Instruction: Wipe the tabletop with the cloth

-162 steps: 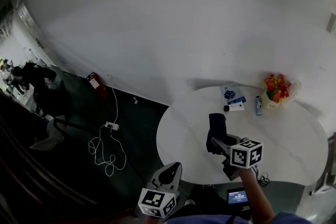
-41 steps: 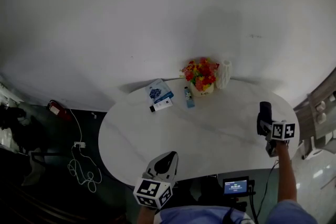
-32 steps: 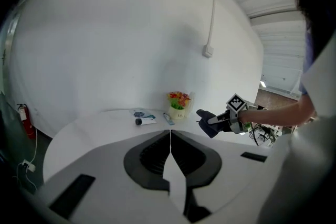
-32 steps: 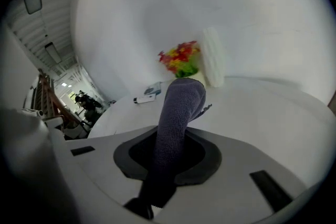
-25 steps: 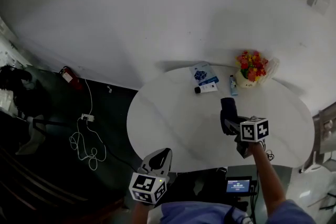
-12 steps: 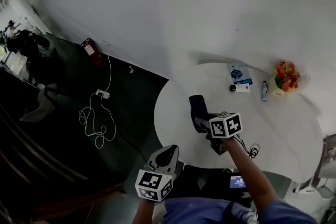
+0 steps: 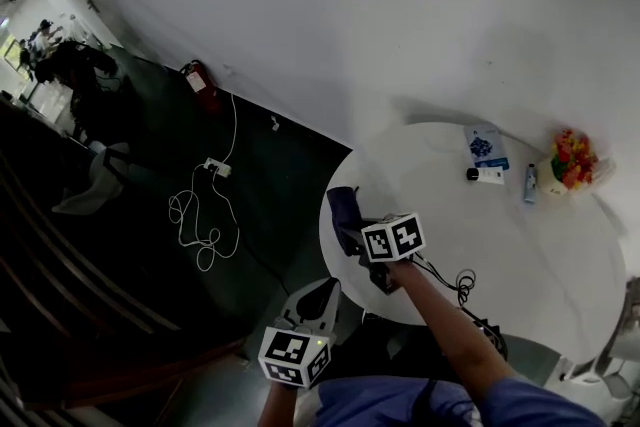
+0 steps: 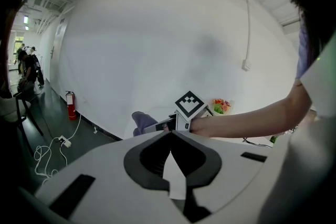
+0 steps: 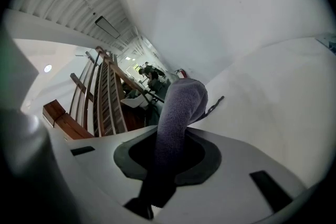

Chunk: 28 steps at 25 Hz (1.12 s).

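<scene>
**Head view.** One round white table [image 7: 520, 255], at the right. Two grippers. Right gripper [image 7: 352, 227] reached out to the table's left edge, jaws clamped on the single dark greyish-purple cloth [image 7: 343, 204], which lies right at that edge. Left gripper [image 7: 316, 297] low and near, off the table, below its near-left rim. Four small things along the far side:
- one blue-and-white packet [image 7: 486, 142]
- one white tube with a black cap [image 7: 487, 175]
- one small blue bottle [image 7: 529, 183]
- one pot of red and orange flowers [image 7: 572, 158]

One thin black cable [image 7: 455, 283] looped on the top beside the right forearm. On the dark floor at left, one white cable with a power strip [image 7: 208, 205] and one red fire extinguisher [image 7: 200, 83].

**Left gripper view.** Left gripper [image 8: 170, 136] with jaws drawn fully together, nothing between them. Beyond them, the cloth [image 8: 142, 120] and the flowers [image 8: 221, 106].

**Right gripper view.** Right gripper [image 9: 167, 150] with jaws closed tight on the cloth [image 9: 178, 110], its free end curled over just past them, white table [image 9: 273, 107] to the right.

**Against half a second ago.** Cloth and right gripper now closer to the table's left edge, formerly further in. Left gripper much where it was.
</scene>
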{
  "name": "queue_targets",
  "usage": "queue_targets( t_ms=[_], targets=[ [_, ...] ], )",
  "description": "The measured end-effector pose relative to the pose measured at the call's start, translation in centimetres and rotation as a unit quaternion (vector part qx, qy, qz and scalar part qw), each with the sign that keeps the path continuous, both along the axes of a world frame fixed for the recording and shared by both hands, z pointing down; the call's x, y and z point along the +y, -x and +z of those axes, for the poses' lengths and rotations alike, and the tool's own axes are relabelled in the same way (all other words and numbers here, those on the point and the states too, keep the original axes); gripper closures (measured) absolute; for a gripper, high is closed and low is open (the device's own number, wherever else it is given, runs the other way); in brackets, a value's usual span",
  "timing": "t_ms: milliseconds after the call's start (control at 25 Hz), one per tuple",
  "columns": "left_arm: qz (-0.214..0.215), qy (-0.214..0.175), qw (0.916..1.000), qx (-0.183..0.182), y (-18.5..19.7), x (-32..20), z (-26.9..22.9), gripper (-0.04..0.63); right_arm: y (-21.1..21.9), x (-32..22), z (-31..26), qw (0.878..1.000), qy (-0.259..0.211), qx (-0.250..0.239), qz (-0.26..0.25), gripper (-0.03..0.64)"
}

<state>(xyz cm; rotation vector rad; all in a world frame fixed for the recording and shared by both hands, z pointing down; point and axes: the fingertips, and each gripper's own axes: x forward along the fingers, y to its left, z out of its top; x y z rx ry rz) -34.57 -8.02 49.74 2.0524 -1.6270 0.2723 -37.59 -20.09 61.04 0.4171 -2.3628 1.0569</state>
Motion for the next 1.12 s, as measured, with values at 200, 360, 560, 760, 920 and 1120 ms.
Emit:
queue_targets(
  t_ms=[200,360,560,760,920,1120],
  targets=[
    [-0.011,0.011,0.9999,-0.003,0.6,0.7,0.2,0.578,2.0,1.2,0.8,1.000,0.003,0.003,-0.027,0.546],
    [-0.010,0.020,0.9997,-0.009,1.1,1.0,0.7,0.578,1.0,1.3,2.1,0.999,-0.004,0.026,-0.035,0.546],
    [0.012,0.019,0.9997,-0.011,0.0,-0.5,1.0,0.578,-3.7,0.3,3.8,0.998,-0.002,0.057,-0.022,0.546],
    [0.053,0.012,0.9985,-0.006,-3.2,-2.6,0.6,0.578,-10.2,-1.4,4.5,0.997,0.002,0.076,0.025,0.546],
    [0.093,0.008,0.9956,-0.005,-6.6,-4.0,0.3,0.580,-15.3,-2.1,4.4,0.995,0.003,0.083,0.060,0.546],
    [0.143,0.007,0.9896,-0.008,-11.6,-5.3,0.0,0.578,-22.4,-2.7,4.3,0.990,0.008,0.090,0.110,0.546]
  ],
)
